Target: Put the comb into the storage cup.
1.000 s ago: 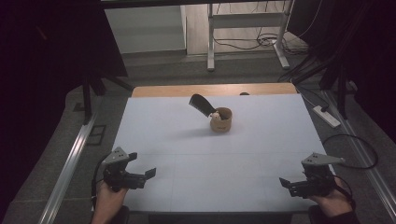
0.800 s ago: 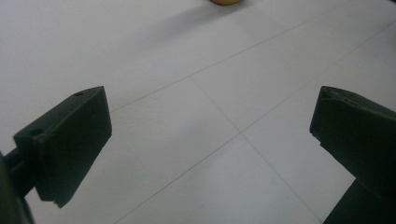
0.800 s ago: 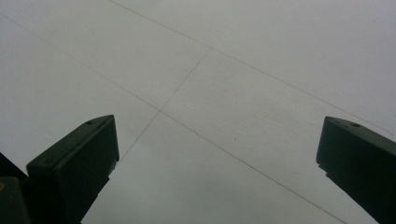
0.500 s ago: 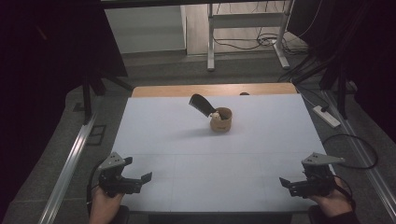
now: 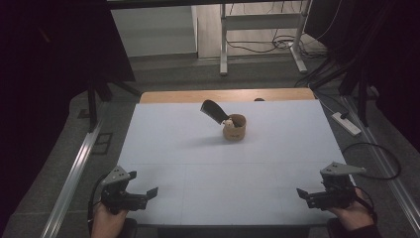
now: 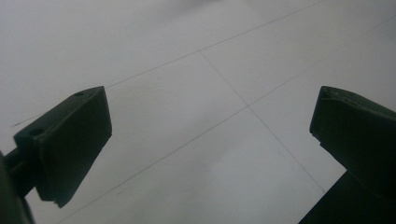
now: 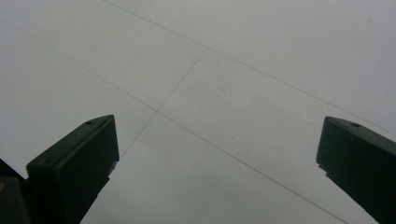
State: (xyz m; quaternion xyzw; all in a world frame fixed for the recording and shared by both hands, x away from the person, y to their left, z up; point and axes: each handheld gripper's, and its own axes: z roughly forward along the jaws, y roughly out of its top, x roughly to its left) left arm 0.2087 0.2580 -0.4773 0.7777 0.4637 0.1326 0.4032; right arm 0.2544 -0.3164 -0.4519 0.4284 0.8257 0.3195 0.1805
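Left gripper (image 5: 141, 194) has slid outward over smooth white table (image 5: 223, 168), fingers apart

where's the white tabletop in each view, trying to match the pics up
High view: the white tabletop spans the middle of the picture, from the far wooden strip down to the bottom edge.
Left gripper view: it is the pale surface behind and between the two black jaws.
Right gripper view: again the pale surface behind and between the jaws.
Shared landmark: the thin seam lines that cross it.
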